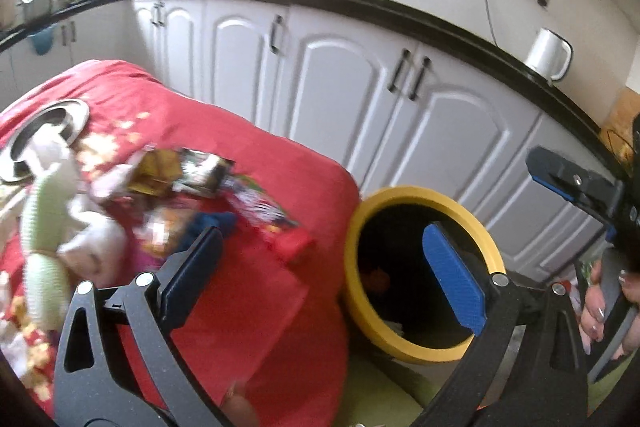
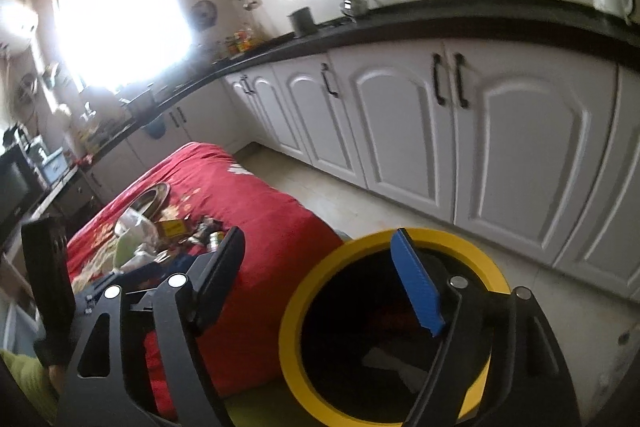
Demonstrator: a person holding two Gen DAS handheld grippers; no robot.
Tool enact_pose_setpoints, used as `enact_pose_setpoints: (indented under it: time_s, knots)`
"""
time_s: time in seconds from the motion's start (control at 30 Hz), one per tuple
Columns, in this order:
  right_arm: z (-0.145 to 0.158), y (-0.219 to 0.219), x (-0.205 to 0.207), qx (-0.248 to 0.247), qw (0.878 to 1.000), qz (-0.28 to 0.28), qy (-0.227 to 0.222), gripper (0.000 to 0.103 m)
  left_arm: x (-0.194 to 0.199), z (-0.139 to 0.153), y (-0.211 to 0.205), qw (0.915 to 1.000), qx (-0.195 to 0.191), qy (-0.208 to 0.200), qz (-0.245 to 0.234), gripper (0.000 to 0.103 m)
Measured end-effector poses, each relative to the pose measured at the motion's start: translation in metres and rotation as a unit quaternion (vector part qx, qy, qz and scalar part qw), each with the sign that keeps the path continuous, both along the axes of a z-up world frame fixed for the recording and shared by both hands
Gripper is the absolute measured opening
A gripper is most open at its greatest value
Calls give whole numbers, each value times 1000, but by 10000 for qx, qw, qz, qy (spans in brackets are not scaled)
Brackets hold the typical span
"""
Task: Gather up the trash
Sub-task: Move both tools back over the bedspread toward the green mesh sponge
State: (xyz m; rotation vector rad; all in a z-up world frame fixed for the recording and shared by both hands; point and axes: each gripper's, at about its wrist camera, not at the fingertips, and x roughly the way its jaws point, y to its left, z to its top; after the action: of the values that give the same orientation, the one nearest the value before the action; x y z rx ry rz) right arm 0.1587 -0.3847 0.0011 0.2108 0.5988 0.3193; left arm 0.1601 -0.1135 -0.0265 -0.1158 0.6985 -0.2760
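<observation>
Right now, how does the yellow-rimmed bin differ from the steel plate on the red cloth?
The yellow-rimmed bin stands on the floor beside the red cloth; the steel plate lies on top of it. The bin is deep and dark inside, with scraps at the bottom; the plate is shallow and shiny. The bin sits close under both grippers; the plate lies at the far end, beyond the wrappers. Both are round.

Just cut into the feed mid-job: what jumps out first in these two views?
The yellow-rimmed bin on the floor, right beside the table draped in a red cloth. A heap of wrappers lies on that cloth, with a steel plate beyond it. Both the left gripper and the right gripper are open and empty, near the bin's mouth.
</observation>
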Motion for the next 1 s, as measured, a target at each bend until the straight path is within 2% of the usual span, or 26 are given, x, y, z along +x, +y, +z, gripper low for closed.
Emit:
enact_pose_setpoints:
  time_s: [0.17, 0.47, 1.0]
  knots:
    - [7, 29, -7, -166, 9993, 296, -146, 79, -10, 12, 25, 9991, 77, -267, 326, 92]
    - [16, 84, -21, -442, 9939, 898, -460, 80, -24, 24, 61, 9945, 254, -594, 826, 92]
    - [1, 162, -36, -1022, 9773, 1786, -496, 80, -33, 26, 128, 9843, 37, -631, 1645, 92]
